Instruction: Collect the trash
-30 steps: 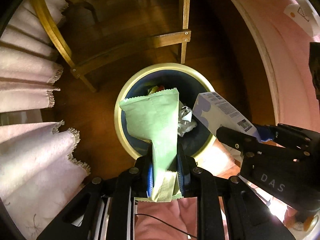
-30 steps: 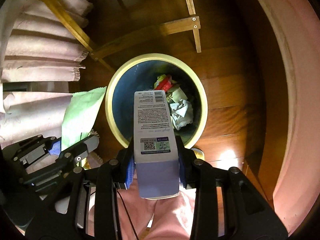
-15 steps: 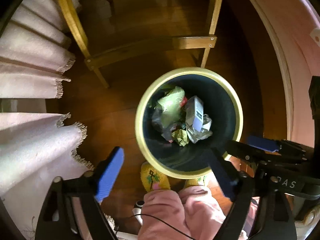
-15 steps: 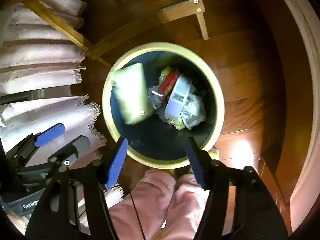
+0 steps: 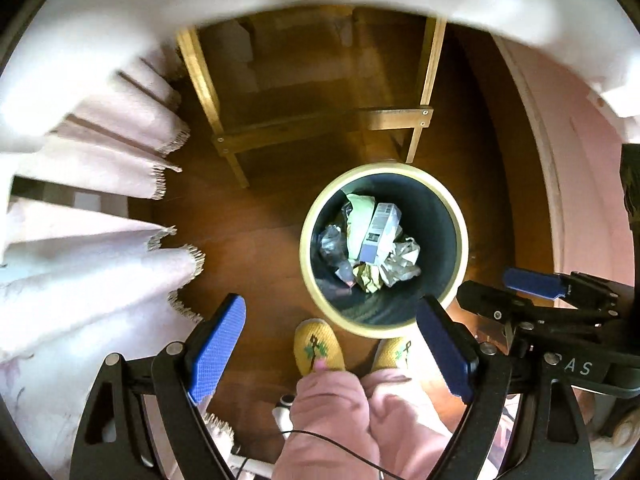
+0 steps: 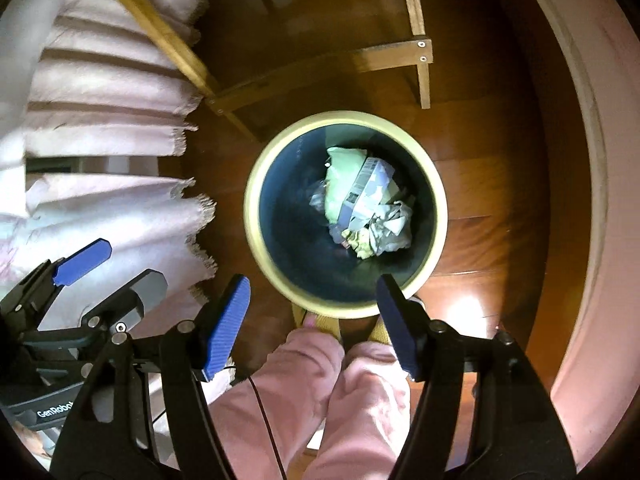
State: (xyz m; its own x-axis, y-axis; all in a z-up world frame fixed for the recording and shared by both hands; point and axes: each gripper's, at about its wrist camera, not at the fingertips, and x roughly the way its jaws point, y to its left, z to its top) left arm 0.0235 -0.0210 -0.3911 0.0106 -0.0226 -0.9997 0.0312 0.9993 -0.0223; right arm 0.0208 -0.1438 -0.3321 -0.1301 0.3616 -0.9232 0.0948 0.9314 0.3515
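A round bin with a cream rim (image 5: pixel 306 240) (image 6: pixel 252 216) stands on the wooden floor below both grippers. Inside it lie a pale green pouch (image 5: pixel 356 224) (image 6: pixel 340 184), a white printed box (image 5: pixel 380 232) (image 6: pixel 368 188) and crumpled wrappers. My left gripper (image 5: pixel 330 308) (image 6: pixel 132 264) hangs high above the bin's near edge, pointing straight down, open and empty. My right gripper (image 6: pixel 312 282) (image 5: pixel 488 286) is beside it, over the near rim. Its jaws are opening, with nothing between them.
Wooden chair legs and a crossbar (image 5: pixel 320 128) stand just beyond the bin. A fringed white tablecloth (image 5: pixel 100 264) hangs at the left. A person's pink trouser legs and yellow slippers (image 5: pixel 316 344) stand at the bin's near side. A pink wall (image 5: pixel 580 184) curves along the right.
Both grippers opened: the green pouch left the left jaws and the box left the right jaws, and both fell into the bin. The left gripper rose, so the bin looks smaller.
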